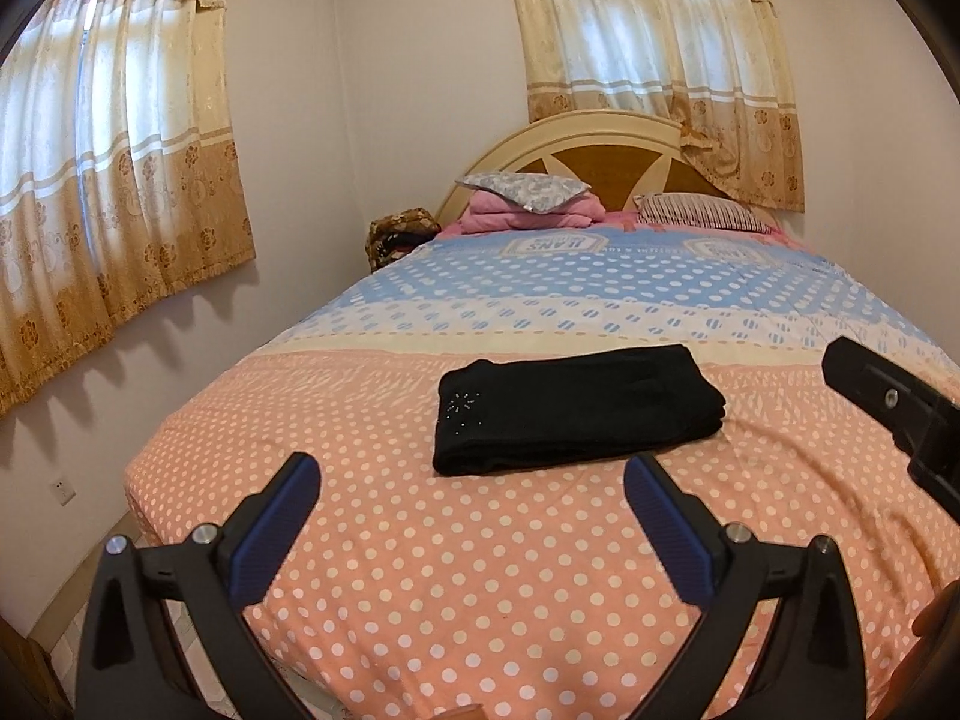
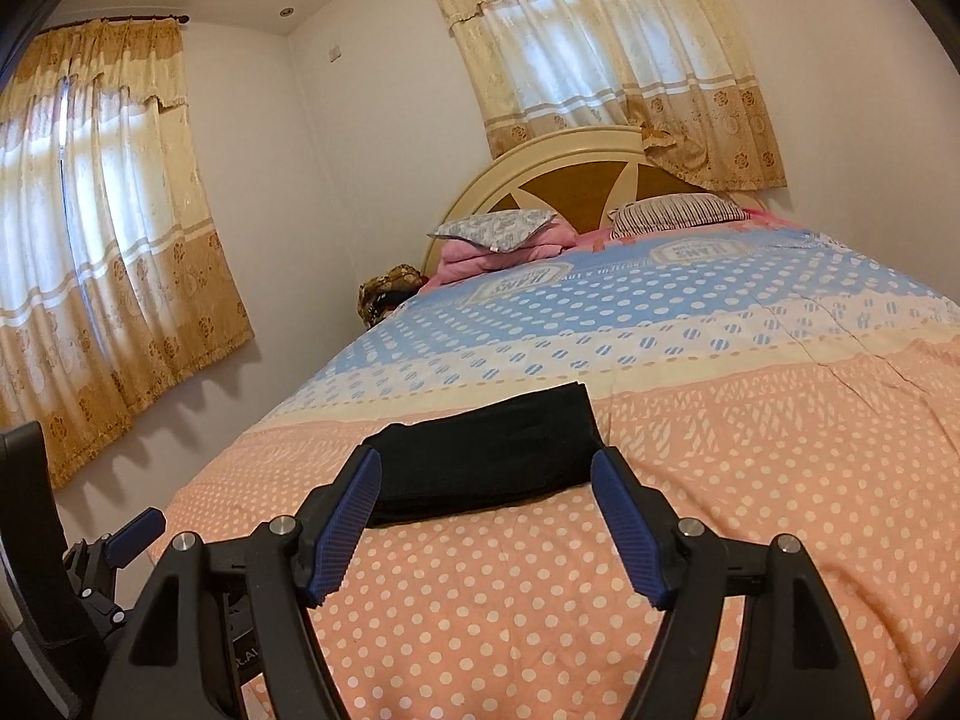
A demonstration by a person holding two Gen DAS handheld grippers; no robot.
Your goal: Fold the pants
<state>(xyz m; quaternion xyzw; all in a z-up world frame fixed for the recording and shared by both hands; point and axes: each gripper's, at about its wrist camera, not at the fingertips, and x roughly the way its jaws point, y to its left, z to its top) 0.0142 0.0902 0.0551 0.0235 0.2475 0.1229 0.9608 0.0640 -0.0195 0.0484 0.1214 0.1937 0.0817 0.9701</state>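
Observation:
The black pants (image 1: 576,408) lie folded into a flat rectangle on the pink dotted bedcover (image 1: 480,588), with a small sparkly motif near their left end. My left gripper (image 1: 471,465) hovers just short of their near edge, open wide with nothing between its blue pads. In the right wrist view the pants (image 2: 480,480) show beyond my right gripper (image 2: 487,455), which is open and empty, with its fingers apart from the cloth. The right gripper's body (image 1: 888,402) shows at the right edge of the left wrist view. The left gripper's finger (image 2: 138,525) shows low on the left.
Two pillows (image 1: 528,192) (image 1: 702,210) and a pink folded blanket (image 1: 528,219) lie by the arched headboard (image 1: 600,150). A patterned bag (image 1: 399,240) sits in the far corner. Curtained windows (image 1: 120,210) line the left wall. The bed's left edge (image 1: 144,468) drops to the floor.

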